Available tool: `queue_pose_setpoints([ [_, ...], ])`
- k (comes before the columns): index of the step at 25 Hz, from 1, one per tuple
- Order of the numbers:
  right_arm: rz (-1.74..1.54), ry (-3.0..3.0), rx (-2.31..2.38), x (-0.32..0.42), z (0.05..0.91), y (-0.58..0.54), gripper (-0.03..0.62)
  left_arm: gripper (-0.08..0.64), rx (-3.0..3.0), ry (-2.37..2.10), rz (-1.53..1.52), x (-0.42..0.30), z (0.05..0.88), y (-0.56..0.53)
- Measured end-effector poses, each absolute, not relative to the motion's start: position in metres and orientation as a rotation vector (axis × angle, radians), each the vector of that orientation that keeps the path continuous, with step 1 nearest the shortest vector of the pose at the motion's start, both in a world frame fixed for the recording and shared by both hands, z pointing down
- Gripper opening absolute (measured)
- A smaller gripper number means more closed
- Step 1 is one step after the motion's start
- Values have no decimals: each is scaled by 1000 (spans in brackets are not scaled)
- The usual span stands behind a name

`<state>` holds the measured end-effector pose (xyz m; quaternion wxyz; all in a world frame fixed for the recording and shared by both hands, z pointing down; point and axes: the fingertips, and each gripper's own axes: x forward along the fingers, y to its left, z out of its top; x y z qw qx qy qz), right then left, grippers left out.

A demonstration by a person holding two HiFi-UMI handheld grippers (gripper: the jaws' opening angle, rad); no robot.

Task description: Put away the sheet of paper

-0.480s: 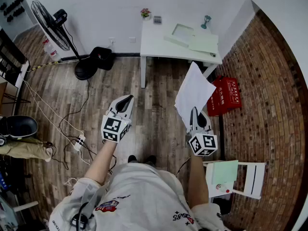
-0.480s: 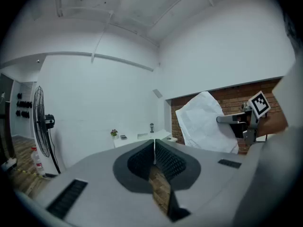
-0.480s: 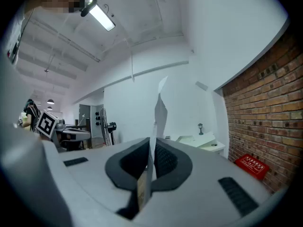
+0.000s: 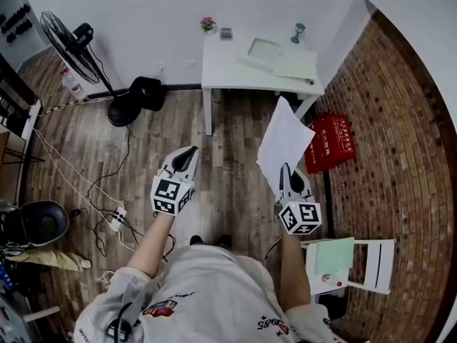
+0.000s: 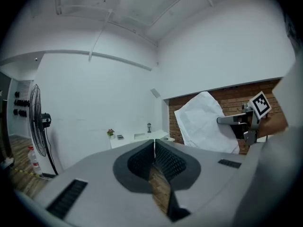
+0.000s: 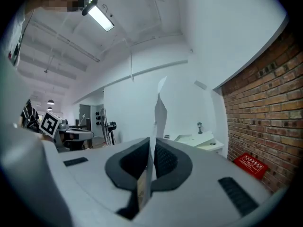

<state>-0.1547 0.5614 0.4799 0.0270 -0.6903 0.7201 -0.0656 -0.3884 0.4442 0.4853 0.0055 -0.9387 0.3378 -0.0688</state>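
One white, crinkled paper sheet (image 4: 284, 145)

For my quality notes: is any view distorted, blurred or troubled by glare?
Head view: sharp, but fisheye curves the brick wall. Left gripper view: dark corners, evenly lit white wall. Right gripper view: ceiling lamp glares mildly; sheet of paper looks crisp.
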Motion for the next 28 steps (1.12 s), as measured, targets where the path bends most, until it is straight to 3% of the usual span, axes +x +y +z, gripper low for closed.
queue_pose_setpoints([
  [15, -205, 2230, -2109, -94, 485, 557, -5, 26, -2936, 1082, -235, -333, 496, 440],
  [28, -236, 2207, -2163, -28, 494, 442, -3, 26, -2973, 1016, -218, -253, 502, 312],
])
